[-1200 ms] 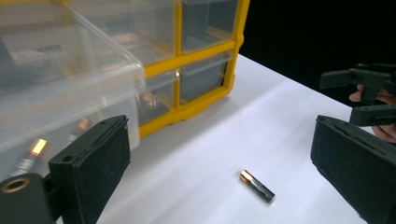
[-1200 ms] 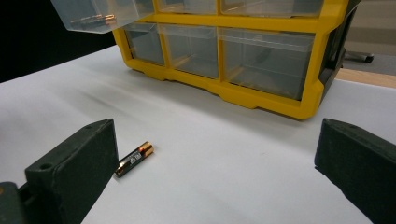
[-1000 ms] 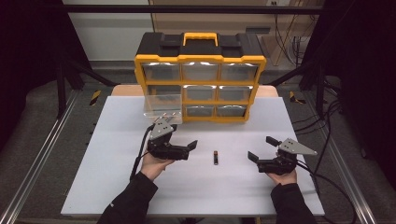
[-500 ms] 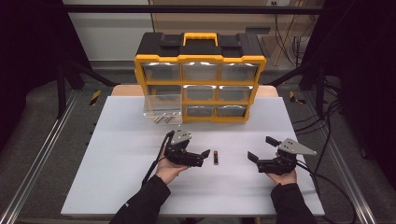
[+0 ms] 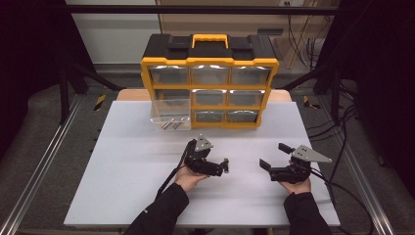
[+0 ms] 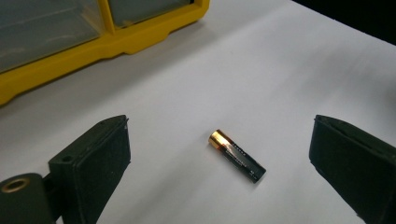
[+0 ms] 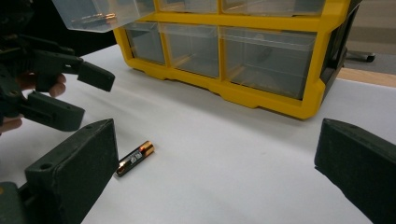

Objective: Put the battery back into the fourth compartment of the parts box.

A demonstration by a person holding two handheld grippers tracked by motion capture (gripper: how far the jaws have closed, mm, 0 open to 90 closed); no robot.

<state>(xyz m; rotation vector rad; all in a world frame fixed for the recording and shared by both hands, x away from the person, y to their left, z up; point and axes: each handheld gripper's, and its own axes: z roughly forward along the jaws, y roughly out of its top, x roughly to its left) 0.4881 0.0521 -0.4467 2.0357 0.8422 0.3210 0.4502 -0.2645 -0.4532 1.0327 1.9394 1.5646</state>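
Observation:
A black AA battery with a gold end point(image 6: 237, 156) lies flat on the white table point(image 5: 127, 166). My left gripper point(image 6: 219, 140) is open, one jaw on each side of the battery, which sits a little ahead of the jaws and touches neither. In the high view that left gripper point(image 5: 223, 166) is at the table's middle. My right gripper point(image 5: 273, 155) stands open to the right of it, holding nothing. The right gripper view looks between its own jaws point(image 7: 217, 135) and shows the battery point(image 7: 134, 158) at lower left, with the left gripper point(image 7: 86, 95) just beyond.
A yellow and black drawer cabinet point(image 5: 209, 83) stands at the table's far edge. A clear drawer point(image 5: 170, 110) sticks out at its lower left, with small metal pieces point(image 5: 171, 125) at its front. Cables trail from both grippers.
My left gripper has moved right, from the table's left-middle over to the battery, and now straddles it. The right gripper has stayed where it was.

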